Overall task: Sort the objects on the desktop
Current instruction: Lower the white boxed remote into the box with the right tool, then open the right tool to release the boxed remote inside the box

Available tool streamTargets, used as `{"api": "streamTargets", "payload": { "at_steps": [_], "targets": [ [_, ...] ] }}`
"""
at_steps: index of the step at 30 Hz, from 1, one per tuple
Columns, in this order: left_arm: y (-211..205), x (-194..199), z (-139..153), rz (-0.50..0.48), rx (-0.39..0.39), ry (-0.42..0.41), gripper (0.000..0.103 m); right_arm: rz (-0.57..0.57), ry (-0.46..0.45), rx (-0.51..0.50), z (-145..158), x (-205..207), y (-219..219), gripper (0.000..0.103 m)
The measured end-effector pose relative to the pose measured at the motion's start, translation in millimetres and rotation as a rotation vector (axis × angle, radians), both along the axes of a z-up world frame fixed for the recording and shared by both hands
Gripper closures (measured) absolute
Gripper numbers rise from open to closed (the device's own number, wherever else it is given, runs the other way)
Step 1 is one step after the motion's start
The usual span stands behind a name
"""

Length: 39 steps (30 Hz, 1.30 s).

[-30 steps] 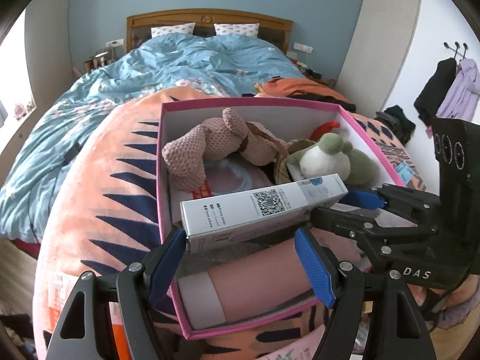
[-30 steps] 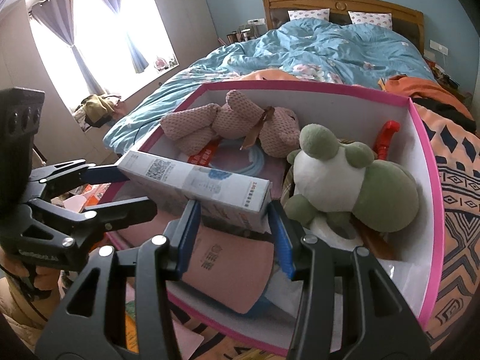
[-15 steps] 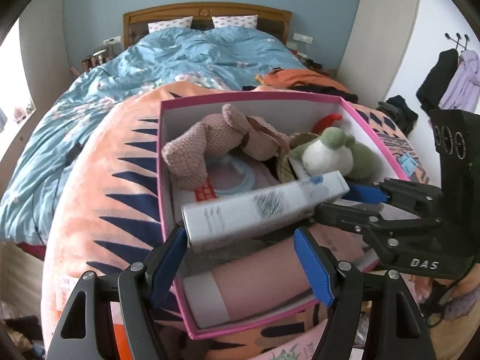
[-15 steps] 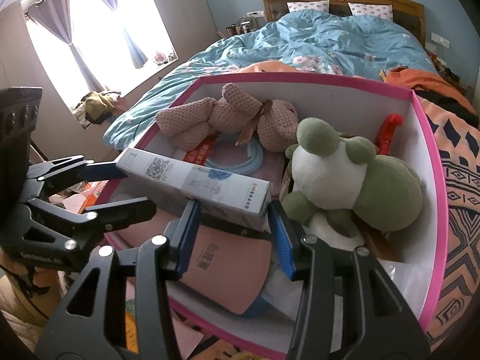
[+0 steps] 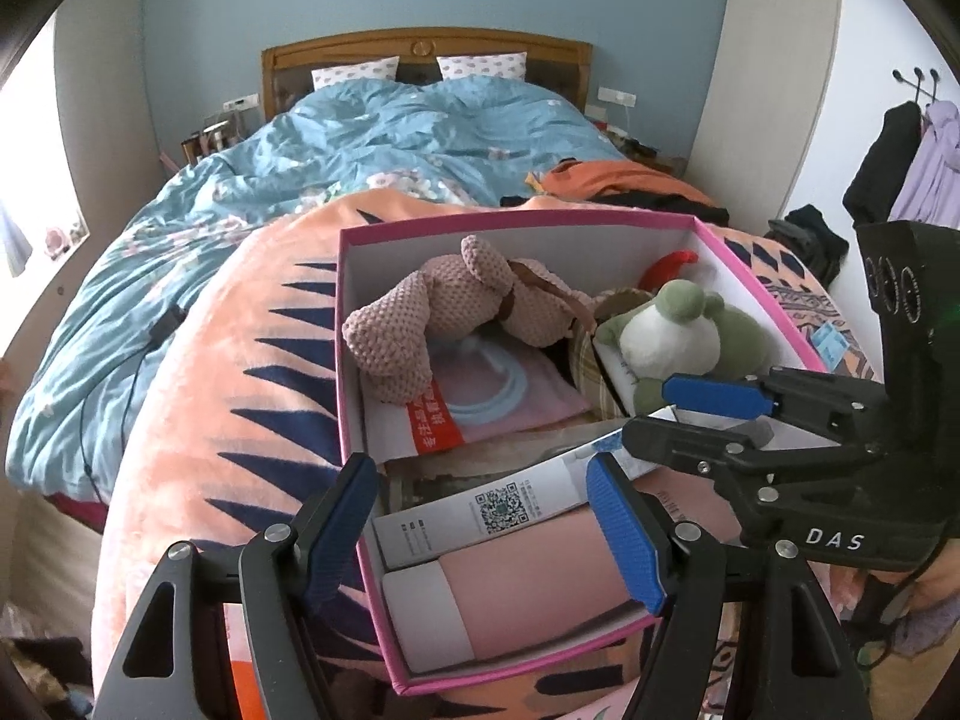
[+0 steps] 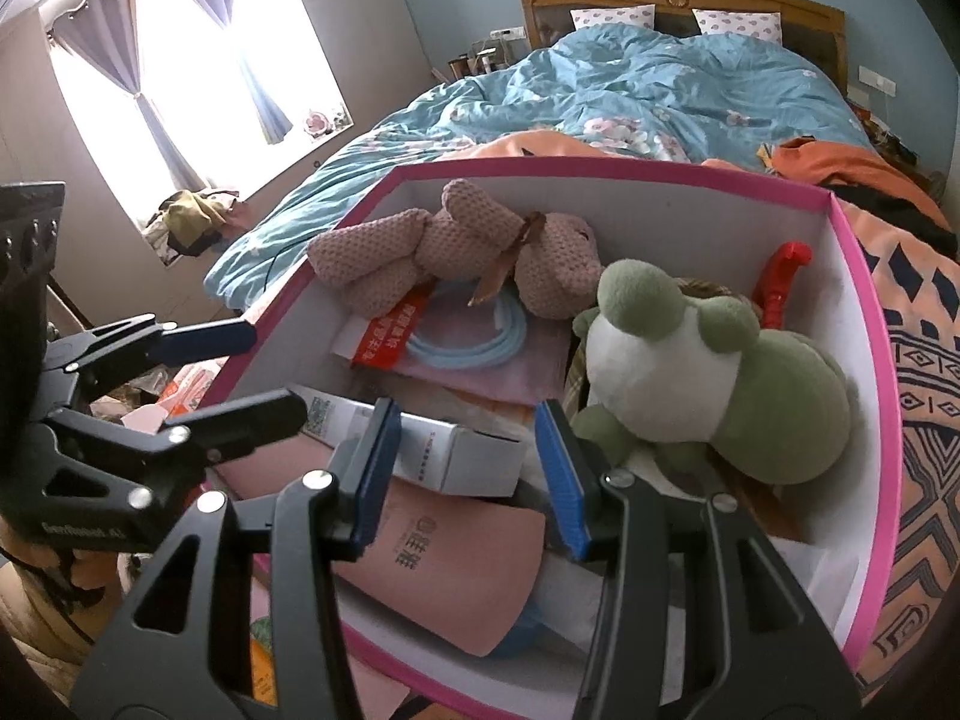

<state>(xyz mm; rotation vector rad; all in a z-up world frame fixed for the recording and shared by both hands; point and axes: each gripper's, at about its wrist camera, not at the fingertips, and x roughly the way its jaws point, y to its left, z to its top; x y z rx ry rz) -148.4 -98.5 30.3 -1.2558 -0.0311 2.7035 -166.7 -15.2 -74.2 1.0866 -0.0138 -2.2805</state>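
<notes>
A pink-rimmed box (image 5: 516,217) (image 6: 600,165) stands on an orange patterned blanket. Inside lie a pink knitted plush (image 5: 468,306), a green frog plush (image 6: 720,372), a light blue cable ring (image 5: 498,384) and a pink pouch (image 5: 540,594). A long white carton (image 5: 498,504) (image 6: 456,456) with a QR code rests low in the box on the pouch. Its flap end sits between my right gripper's (image 6: 467,420) fingers, with a gap at the right pad. My left gripper (image 5: 480,468) stands open astride the box's near left wall, holding nothing.
A red item (image 6: 780,282) leans in the box's far right corner. The bed with a blue duvet (image 5: 390,144) stretches behind the box. Clothes hang on the right wall (image 5: 900,162). Papers and clutter lie below the box at the left (image 6: 180,384).
The white carton has sunk from above the box's contents down onto the pink pouch. Both grippers have stayed about where they were.
</notes>
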Motion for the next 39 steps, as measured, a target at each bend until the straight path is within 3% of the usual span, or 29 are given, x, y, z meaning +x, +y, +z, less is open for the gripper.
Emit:
{"api": "streamTargets", "payload": {
  "at_steps": [18, 19, 23, 28, 34, 39],
  "targets": [
    [-2.7, 8.7, -6.4, -0.009, 0.057, -0.003, 0.029, 0.008, 0.020, -0.011, -8.8, -9.3, -14.0, 0.052],
    [-2.4, 9.0, -6.2, -0.008, 0.057, -0.001, 0.029, -0.010, 0.031, -0.005, -6.8, -11.7, -13.9, 0.057],
    [-2.5, 10.0, -5.5, -0.013, 0.060, 0.002, 0.029, -0.071, 0.022, 0.002, -4.8, -17.2, -14.5, 0.057],
    [4.4, 7.7, -6.8, -0.028, 0.012, 0.006, 0.029, -0.077, 0.046, -0.019, 0.0, -8.1, -2.7, 0.056],
    [5.7, 5.9, -7.8, -0.033, -0.009, 0.013, 0.029, 0.025, 0.076, 0.033, 0.7, 15.2, -4.2, 0.056],
    [9.8, 4.6, -9.6, -0.039, -0.029, 0.010, 0.028, 0.022, 0.072, 0.100, -8.8, 14.8, -9.9, 0.056]
  ]
}}
